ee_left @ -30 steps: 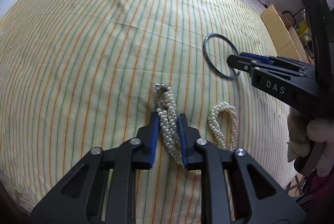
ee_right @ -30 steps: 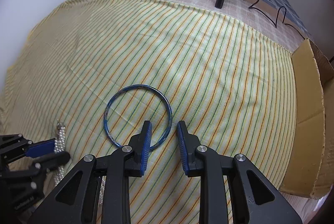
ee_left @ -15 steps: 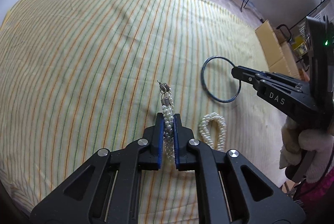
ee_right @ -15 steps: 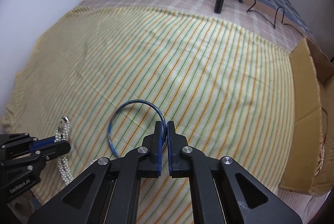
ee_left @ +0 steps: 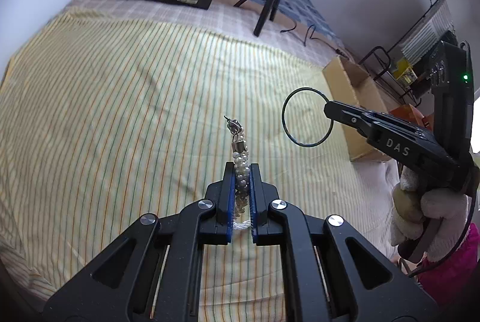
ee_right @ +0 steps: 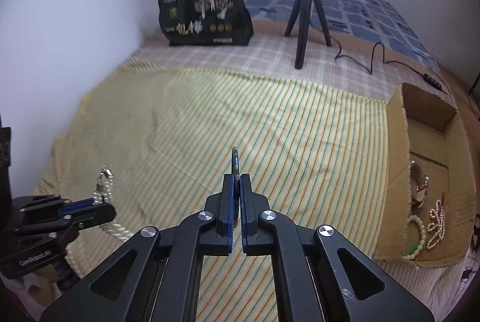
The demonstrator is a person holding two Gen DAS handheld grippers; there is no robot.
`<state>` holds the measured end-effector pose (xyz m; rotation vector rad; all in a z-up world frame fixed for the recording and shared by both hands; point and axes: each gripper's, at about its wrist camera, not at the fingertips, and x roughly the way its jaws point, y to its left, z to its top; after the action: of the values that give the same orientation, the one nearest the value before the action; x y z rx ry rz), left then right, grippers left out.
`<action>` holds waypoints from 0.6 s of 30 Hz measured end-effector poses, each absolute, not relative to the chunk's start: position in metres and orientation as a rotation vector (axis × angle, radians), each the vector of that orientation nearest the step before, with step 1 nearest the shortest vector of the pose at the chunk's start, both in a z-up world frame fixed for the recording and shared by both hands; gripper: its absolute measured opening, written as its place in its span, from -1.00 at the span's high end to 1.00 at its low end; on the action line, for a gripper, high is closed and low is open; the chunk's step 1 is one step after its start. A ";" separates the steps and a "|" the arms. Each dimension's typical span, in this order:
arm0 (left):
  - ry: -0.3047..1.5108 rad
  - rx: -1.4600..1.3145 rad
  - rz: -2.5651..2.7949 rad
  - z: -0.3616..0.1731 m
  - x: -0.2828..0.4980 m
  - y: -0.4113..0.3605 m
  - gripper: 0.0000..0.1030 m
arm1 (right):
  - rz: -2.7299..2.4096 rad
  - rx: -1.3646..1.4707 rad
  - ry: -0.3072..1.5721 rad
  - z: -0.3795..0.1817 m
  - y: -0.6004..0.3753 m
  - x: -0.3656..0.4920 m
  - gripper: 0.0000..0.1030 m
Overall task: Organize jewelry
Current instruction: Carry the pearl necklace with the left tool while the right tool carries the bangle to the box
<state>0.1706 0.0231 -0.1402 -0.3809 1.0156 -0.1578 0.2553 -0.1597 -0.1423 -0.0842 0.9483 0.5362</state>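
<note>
We find the left hand-held gripper point(ee_left: 241, 169) clenched on a pearl necklace point(ee_left: 240, 154), lifted above the striped bedspread point(ee_left: 120, 112). The right hand-held gripper point(ee_right: 237, 181) grips a blue bangle point(ee_right: 234, 161) edge-on. At three o'clock sits a cardboard box point(ee_right: 396, 148) holding jewelry.

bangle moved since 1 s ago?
Yes. The bangle lay flat on the striped cloth; now the right gripper is shut on it and holds it up off the cloth.
</note>
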 end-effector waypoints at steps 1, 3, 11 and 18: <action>1.010 -0.379 -0.159 -0.138 0.171 0.023 0.88 | 0.535 -0.078 0.942 -0.139 -0.160 0.256 0.95; 0.998 -0.377 -0.166 -0.131 0.173 0.021 0.88 | 0.533 -0.060 0.924 -0.130 -0.167 0.254 0.95; 0.952 -0.355 -0.198 -0.108 0.177 0.012 0.88 | 0.502 -0.027 0.858 -0.106 -0.191 0.249 0.95; 0.918 -0.327 -0.240 -0.089 0.188 -0.007 0.88 | 0.457 0.008 0.821 -0.091 -0.222 0.252 0.95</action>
<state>0.1878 -0.0069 -0.0888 -0.3274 0.9182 -0.2402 0.2516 -0.2223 -0.0914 0.0080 0.8208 0.4568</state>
